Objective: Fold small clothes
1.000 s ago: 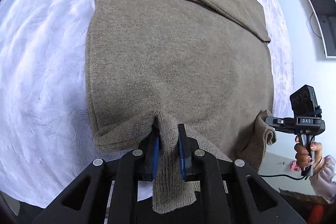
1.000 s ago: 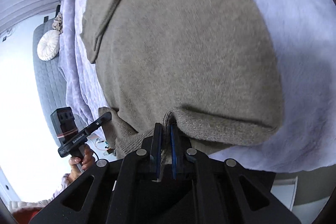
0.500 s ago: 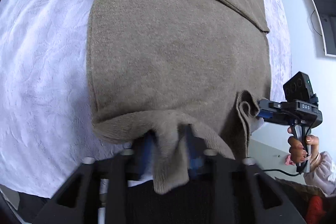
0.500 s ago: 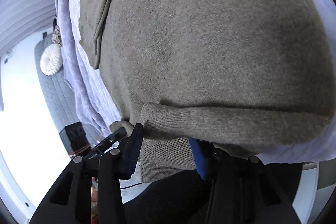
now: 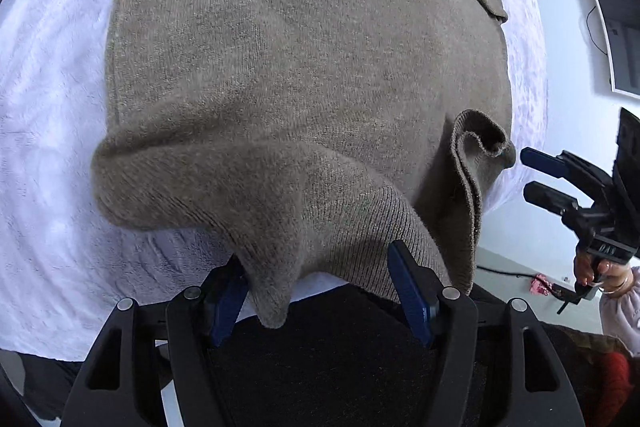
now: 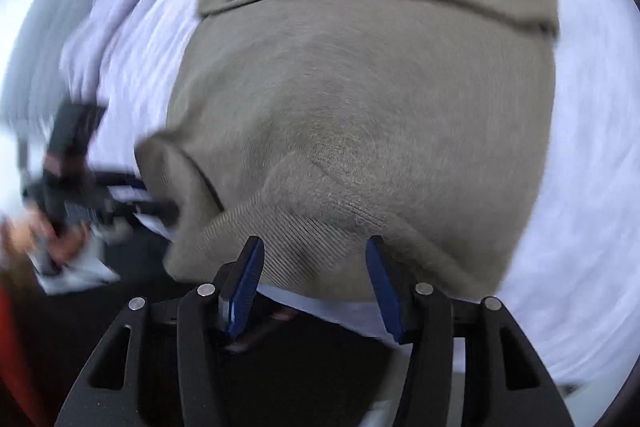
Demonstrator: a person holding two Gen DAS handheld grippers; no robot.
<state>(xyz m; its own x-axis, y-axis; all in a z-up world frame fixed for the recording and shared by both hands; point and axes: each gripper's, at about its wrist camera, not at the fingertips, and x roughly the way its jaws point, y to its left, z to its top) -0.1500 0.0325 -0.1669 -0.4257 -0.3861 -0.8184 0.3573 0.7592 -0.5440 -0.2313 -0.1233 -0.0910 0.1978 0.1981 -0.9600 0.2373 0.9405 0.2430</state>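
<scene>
A brown-grey knitted sweater lies spread over a white fleecy bed cover, filling the middle of both wrist views. Its body is mostly flat, with a sleeve folded across the upper right of the left wrist view. The ribbed hem is bunched into a thick roll at the lower centre, and one loose tip of it hangs down between the blue pads of the left tongs. Those pads stand wide apart, released, with the cloth draped over them rather than pinched. At the right of that view the hem's other corner curls up in a loop, just beside the right tongs, whose two fingers are also parted and clear of the fabric. In the right wrist view, which is blurred, the right tongs gape just below the ribbed hem, gripping nothing, and the left tongs show at the left edge against the curled corner. Bare bed cover lies to the left and right of the sweater.
</scene>
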